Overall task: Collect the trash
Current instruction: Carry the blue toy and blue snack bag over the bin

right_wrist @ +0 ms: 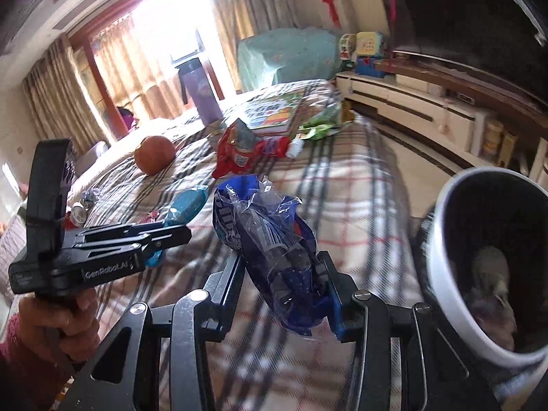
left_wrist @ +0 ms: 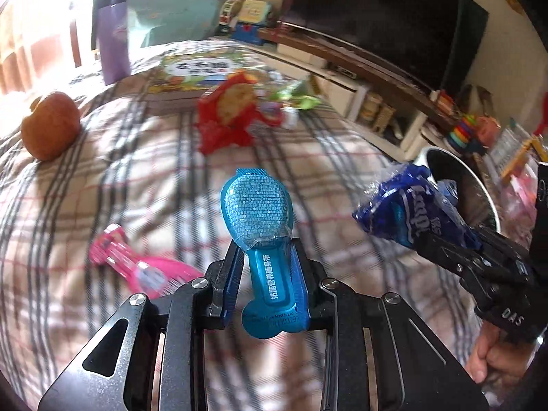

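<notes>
Over the plaid bedspread [left_wrist: 144, 171], the left gripper [left_wrist: 265, 257] is clamped on a light-blue spoon-shaped packet [left_wrist: 255, 205] at 12 o'clock. The right gripper [right_wrist: 284, 274] pinches a dark blue wrapper [right_wrist: 274, 239], with the white bin [right_wrist: 441, 239] at 3 o'clock.

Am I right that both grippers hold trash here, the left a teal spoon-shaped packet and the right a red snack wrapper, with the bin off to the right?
Not quite. The right gripper holds a dark blue wrapper, not a red one; the right wrist view shows it. The red snack wrapper lies on the checked cloth. The rest stands: the left gripper grips the teal packet, and the bin sits to the right.
</notes>
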